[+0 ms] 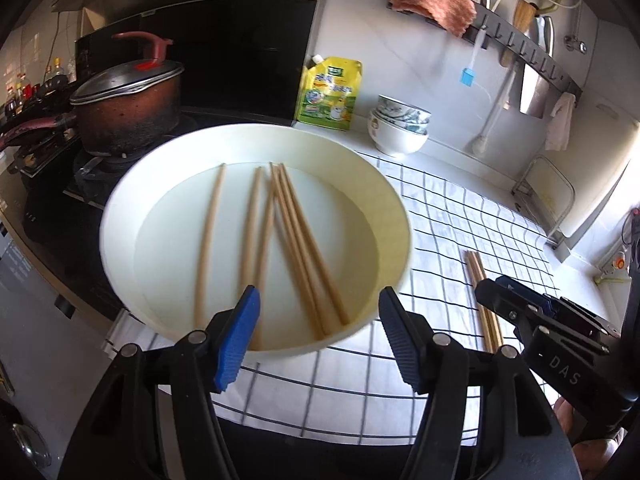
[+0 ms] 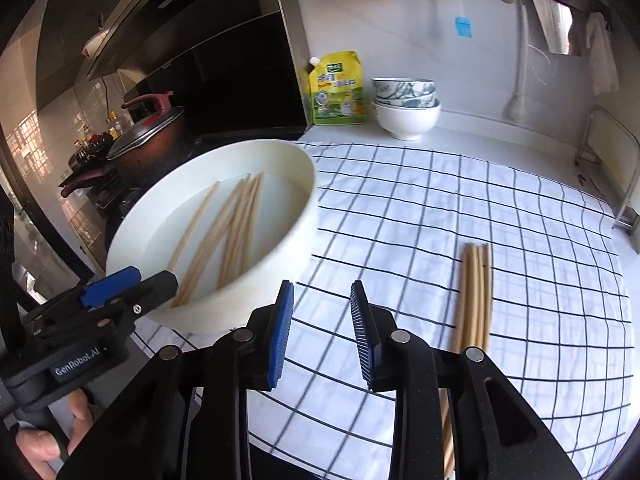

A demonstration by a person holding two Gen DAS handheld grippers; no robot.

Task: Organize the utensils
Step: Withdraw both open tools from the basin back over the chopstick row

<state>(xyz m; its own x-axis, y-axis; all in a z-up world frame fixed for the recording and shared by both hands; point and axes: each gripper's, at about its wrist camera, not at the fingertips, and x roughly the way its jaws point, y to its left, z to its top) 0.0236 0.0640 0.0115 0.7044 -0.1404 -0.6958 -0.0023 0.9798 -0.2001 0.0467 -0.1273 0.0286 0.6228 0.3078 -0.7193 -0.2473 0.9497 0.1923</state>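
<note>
Round, smooth white basin (image 1: 120, 216) holds loose wooden chopsticks (image 1: 296, 240). Left gripper (image 1: 316, 332) and right gripper (image 2: 322, 332) both gape, empty, over checked cloth (image 2: 400, 220).

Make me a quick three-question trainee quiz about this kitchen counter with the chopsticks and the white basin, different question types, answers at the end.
1. True or false: the chopsticks in the white basin lie scattered and crossing, not bundled.
2. Multiple choice: the sorted chopsticks lie on A) the stove, B) the checked cloth, C) the stacked bowls.
3. Fill in: neither the left hand-held gripper nor the right hand-held gripper holds anything; both stand ____.

Key: 1 true; 2 B; 3 open.
</note>
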